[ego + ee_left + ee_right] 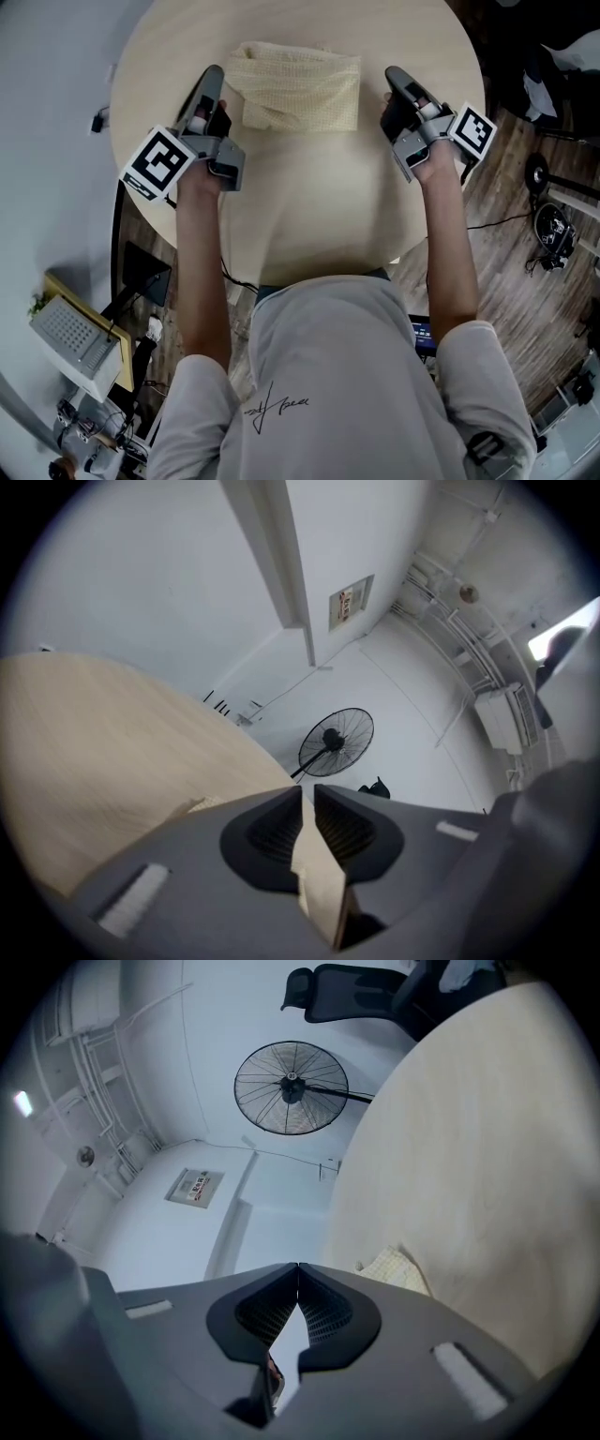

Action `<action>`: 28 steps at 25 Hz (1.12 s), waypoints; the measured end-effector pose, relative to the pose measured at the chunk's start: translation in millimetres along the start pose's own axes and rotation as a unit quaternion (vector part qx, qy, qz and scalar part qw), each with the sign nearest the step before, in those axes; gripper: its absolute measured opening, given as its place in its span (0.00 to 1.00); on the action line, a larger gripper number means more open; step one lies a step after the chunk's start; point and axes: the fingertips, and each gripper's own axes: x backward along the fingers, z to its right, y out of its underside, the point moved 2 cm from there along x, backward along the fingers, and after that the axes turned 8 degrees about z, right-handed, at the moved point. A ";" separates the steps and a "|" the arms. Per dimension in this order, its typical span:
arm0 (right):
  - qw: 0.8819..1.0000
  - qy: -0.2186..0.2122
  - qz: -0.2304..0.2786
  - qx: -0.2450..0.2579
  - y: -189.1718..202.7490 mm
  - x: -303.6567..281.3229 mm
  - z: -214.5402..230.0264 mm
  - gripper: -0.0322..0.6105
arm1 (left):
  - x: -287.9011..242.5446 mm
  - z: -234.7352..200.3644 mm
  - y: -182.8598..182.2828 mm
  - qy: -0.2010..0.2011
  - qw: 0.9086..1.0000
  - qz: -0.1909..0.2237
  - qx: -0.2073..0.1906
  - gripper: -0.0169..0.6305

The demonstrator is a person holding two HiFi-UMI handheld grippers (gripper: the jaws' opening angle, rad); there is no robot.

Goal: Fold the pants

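The pants (298, 86), pale yellow and woven, lie folded into a small rectangle at the far side of the round wooden table (309, 216). My left gripper (213, 77) hovers just left of the bundle, apart from it. In the left gripper view its jaws (307, 789) stand a narrow slit apart with nothing between them; a corner of the pants (192, 806) peeks out beside them. My right gripper (395, 77) hovers just right of the bundle. Its tips (297, 1266) meet, holding nothing, and an edge of the pants (398, 1267) shows beside it.
A standing fan (335, 742) (291, 1087) is on the floor beyond the table, and a black office chair (356, 988) is at the far side. Cables and gear (553, 230) lie on the wooden floor at right, a small shelf (75, 328) at lower left.
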 end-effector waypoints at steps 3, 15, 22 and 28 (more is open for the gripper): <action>1.000 0.002 -0.005 0.019 1.5 -0.6 -4.7 0.05 | 3.1 2.9 0.7 -0.004 1.000 0.001 -0.009 0.16; 0.990 0.014 -0.028 0.139 13.7 28.5 -51.6 0.05 | 49.9 34.5 -2.6 -0.019 0.997 0.018 -0.073 0.12; 0.976 0.022 -0.050 0.210 23.8 48.4 -76.6 0.05 | 70.8 50.4 -2.6 -0.020 0.993 0.017 -0.116 0.12; 0.961 -0.008 -0.061 0.269 35.0 60.3 -97.0 0.05 | 95.1 62.4 -1.3 -0.024 0.989 0.030 -0.144 0.11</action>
